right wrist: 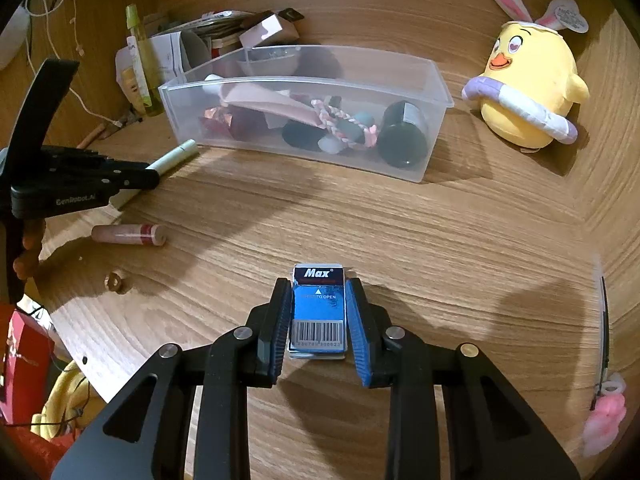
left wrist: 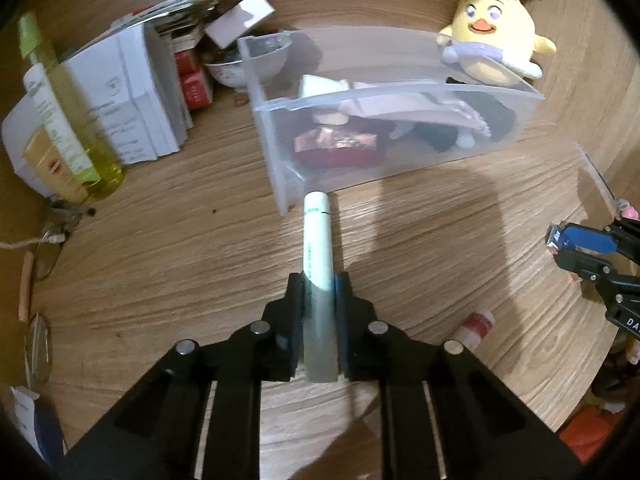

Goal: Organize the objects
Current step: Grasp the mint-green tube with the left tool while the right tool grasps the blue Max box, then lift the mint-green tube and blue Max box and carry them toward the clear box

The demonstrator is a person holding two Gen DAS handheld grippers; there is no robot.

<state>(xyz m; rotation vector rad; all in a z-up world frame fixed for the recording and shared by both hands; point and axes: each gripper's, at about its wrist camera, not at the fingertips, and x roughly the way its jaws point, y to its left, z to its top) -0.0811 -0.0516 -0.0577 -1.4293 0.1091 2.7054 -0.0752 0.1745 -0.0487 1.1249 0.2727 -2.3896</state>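
Observation:
My left gripper (left wrist: 319, 280) is shut on a white tube (left wrist: 317, 240), held above the wooden desk with its tip close to the near left corner of the clear plastic bin (left wrist: 276, 152). My right gripper (right wrist: 319, 284) is shut on a blue "Max" staple box (right wrist: 318, 308), above the desk in front of the bin (right wrist: 434, 88). The bin holds a dark jar (right wrist: 402, 136), a braided rope toy (right wrist: 344, 120), a red box (left wrist: 336, 146) and other items. In the right wrist view the left gripper (right wrist: 154, 176) with the tube (right wrist: 176, 156) shows at left.
A yellow chick plush (right wrist: 528, 92) stands right of the bin. A pink lip tube (right wrist: 128, 235) and a small wooden ring (right wrist: 115, 281) lie on the desk at left. A yellow-green bottle (left wrist: 68, 120), white boxes (left wrist: 132, 92) and a bowl (left wrist: 252, 64) crowd the back left.

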